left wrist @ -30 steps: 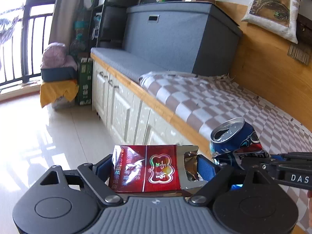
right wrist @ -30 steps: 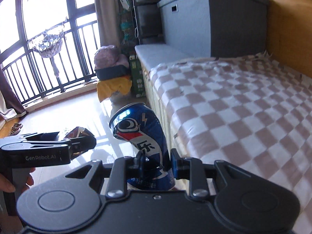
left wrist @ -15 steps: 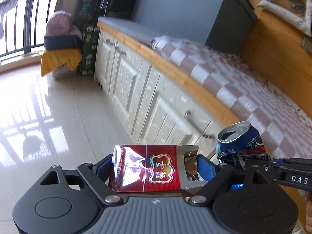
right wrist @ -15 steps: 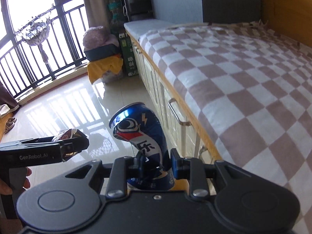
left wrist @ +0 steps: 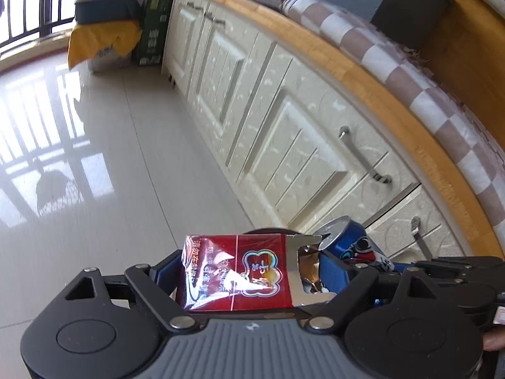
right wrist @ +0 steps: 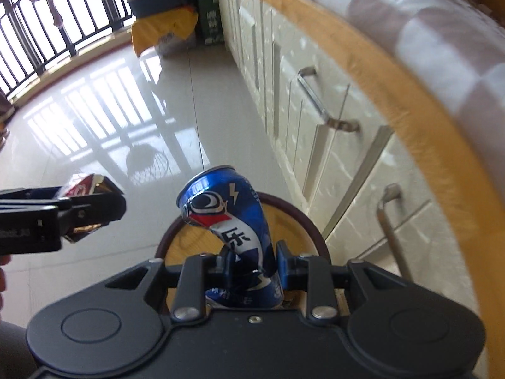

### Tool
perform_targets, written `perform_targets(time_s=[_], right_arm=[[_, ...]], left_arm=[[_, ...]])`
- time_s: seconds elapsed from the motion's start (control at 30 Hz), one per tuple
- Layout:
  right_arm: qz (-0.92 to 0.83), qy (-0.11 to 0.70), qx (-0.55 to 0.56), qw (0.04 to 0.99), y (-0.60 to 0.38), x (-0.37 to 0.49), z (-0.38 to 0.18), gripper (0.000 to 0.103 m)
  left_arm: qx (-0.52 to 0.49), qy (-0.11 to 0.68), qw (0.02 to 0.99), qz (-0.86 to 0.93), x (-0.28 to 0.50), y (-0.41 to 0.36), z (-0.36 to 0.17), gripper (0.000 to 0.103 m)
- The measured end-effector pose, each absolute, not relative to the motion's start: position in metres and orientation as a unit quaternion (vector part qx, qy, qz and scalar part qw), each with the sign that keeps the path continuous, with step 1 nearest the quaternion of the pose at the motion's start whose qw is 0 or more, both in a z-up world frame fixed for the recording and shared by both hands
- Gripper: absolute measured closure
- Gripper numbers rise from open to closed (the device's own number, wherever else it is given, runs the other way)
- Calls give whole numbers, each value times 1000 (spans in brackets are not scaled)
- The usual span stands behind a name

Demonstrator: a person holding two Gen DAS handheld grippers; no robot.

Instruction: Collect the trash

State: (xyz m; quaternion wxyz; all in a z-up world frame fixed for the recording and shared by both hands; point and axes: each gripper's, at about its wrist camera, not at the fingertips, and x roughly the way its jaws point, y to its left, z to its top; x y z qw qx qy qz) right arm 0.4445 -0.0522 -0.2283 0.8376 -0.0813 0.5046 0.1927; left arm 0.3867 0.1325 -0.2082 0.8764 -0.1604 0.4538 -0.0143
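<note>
Through the left wrist camera I have the left gripper point(left wrist: 249, 268) spread wide, its pads clamped on the two ends of a flattened red cigarette pack point(left wrist: 235, 271). The pack lies crosswise between the fingers, its printed face up and its torn foil end toward the right. Just beyond its top edge a thin dark arc shows: I take it for the rim of the round bin point(left wrist: 268, 230), most of it hidden behind the pack. The blue can point(left wrist: 350, 244) sits just to the right, in the other tool. To drop the pack well, I judge I should bring it squarely over that rim before letting the pads part, and keep it level so it does not slide out early.

Through the right wrist camera the right gripper point(right wrist: 252, 267) is narrowed onto the dented blue can point(right wrist: 232, 224), the pads pinching its crushed waist. The can stands nearly upright, its open top tipped away from me. The bin point(right wrist: 311, 230) lies directly under and behind it: a dark ring around a wooden bottom, close against the cream cabinet front point(right wrist: 353, 164). The left gripper point(right wrist: 94, 208) hangs well to the left, over bare floor point(right wrist: 110, 126). I would release the can first, low over the opening, so it cannot bounce out.
</note>
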Motion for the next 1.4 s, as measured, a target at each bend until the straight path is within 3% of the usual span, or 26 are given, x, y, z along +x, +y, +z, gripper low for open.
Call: perform_targets(time_s=[0.43, 0.5, 0.57, 1.07, 1.13, 1.2, 1.4], right_arm=[[197, 514, -150, 822, -25, 470, -256, 74], [199, 507, -145, 826, -27, 473, -254, 66], [194, 503, -145, 830, -27, 476, -252, 41], [196, 512, -134, 825, -55, 475, -230, 40], [198, 515, -134, 823, -57, 475, -228, 40], [199, 518, -133, 821, -56, 475, -227, 38], [189, 538, -135, 810, -64, 475, -234, 37]], left_arm=[[-158, 500, 851, -30, 392, 131, -234, 15], [-154, 505, 848, -32, 392, 129, -236, 15], [-151, 511, 846, -34, 393, 125, -240, 15], [-135, 553, 817, -88, 401, 76, -261, 14], [-143, 569, 804, -99, 402, 69, -267, 11], [-158, 590, 786, -93, 401, 67, -276, 0], [-166, 633, 753, -75, 397, 69, -293, 0]])
